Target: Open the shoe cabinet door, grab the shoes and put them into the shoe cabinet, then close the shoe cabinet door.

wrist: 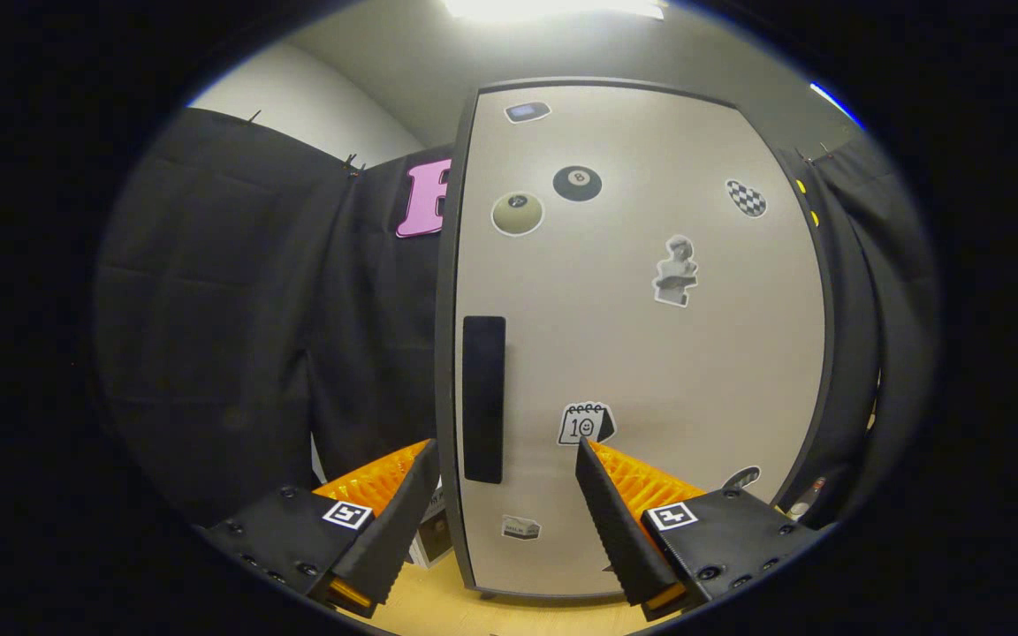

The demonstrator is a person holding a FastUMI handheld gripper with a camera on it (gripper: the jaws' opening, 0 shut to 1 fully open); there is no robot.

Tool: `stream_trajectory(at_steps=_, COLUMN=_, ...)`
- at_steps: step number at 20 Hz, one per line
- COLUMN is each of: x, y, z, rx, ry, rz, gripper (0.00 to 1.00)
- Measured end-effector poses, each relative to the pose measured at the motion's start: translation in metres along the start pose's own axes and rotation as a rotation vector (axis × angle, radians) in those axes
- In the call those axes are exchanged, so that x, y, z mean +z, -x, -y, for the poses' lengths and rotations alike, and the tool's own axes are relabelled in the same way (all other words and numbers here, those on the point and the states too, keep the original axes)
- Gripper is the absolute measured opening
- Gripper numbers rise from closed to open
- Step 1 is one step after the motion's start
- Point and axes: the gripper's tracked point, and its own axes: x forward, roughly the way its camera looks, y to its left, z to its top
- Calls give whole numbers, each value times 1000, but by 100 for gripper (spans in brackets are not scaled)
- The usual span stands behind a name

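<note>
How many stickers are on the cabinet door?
8 stickers: top one, black ball, olive ball, checkered, bust, calendar, bottom one, another partly hidden behind open gripper.

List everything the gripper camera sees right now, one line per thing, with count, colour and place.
Cabinet door: one, beige with dark edging, shut, straight ahead of the fingers.
Handle: one, black vertical bar, near the door's left edge, between and beyond the fingertips.
Stickers: about nine, mostly black, white and grey, scattered over the door.
Curtain: black, behind and on both sides of the cabinet.
Floor: light wood, under the door.
Box: one, pale, on the floor left of the door; partly hidden.
Ceiling light: one, white, overhead.
Gripper: one, open, fingers either side of the handle's lower end, touching nothing.
</note>
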Motion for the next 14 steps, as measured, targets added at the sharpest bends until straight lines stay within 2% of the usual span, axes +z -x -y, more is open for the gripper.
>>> stream_trajectory(at_steps=2, x=-6, y=-17, z=-2, rx=-7, ry=-20, rz=-25, gripper=96)
stream_trajectory(at_steps=7, x=-10, y=-47, z=-10, rx=-7, ry=-35, rz=-50, gripper=82)
stream_trajectory(at_steps=14, x=-12, y=-59, z=-17, rx=-45, ry=-15, rz=-71, gripper=37)
